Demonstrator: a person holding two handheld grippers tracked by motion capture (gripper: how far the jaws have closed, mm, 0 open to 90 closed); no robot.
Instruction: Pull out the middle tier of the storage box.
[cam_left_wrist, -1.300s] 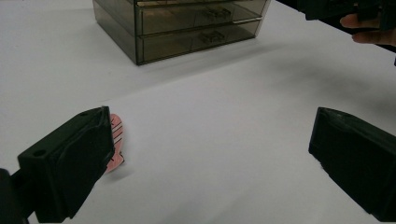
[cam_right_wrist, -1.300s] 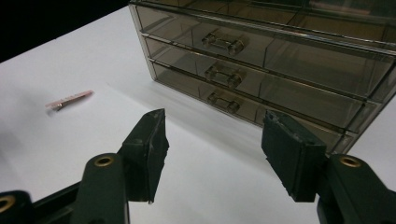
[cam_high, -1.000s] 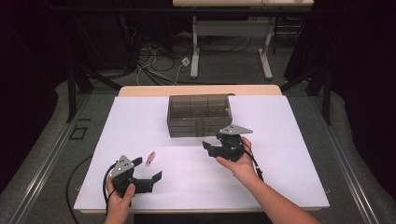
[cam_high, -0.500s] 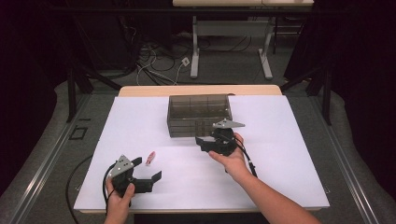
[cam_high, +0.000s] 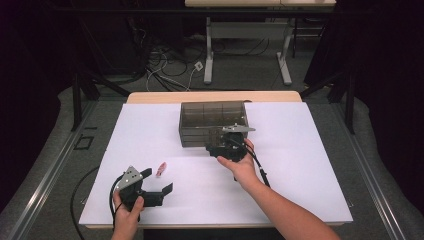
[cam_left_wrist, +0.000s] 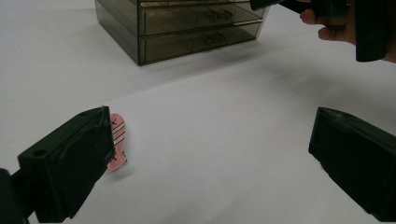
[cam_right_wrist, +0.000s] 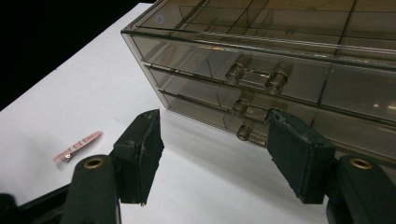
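Observation:
A smoky clear drawer box (cam_high: 212, 121) stands at the table's back centre, with small knob handles on its stacked drawer fronts (cam_right_wrist: 254, 77). My right gripper (cam_high: 216, 146) is open and close to the box's front, its jaws level with the lower drawer handles (cam_right_wrist: 246, 110) without touching them. A pink striped hair clip (cam_high: 161, 168) lies flat on the white surface at front left. My left gripper (cam_high: 157, 181) is open just short of the hair clip (cam_left_wrist: 116, 142), whose near end is hidden behind one jaw. In the right gripper view the clip (cam_right_wrist: 77, 145) lies far left.
A white sheet (cam_high: 300, 165) covers the table, with bare room at right and in front. Beyond the far edge are black cables and table legs (cam_high: 210, 60) on the floor. In the left gripper view, the other hand and its gripper (cam_left_wrist: 327, 9) are at top right.
My right gripper has moved left and closer to the drawer box's front. The left gripper and the hair clip have stayed put.

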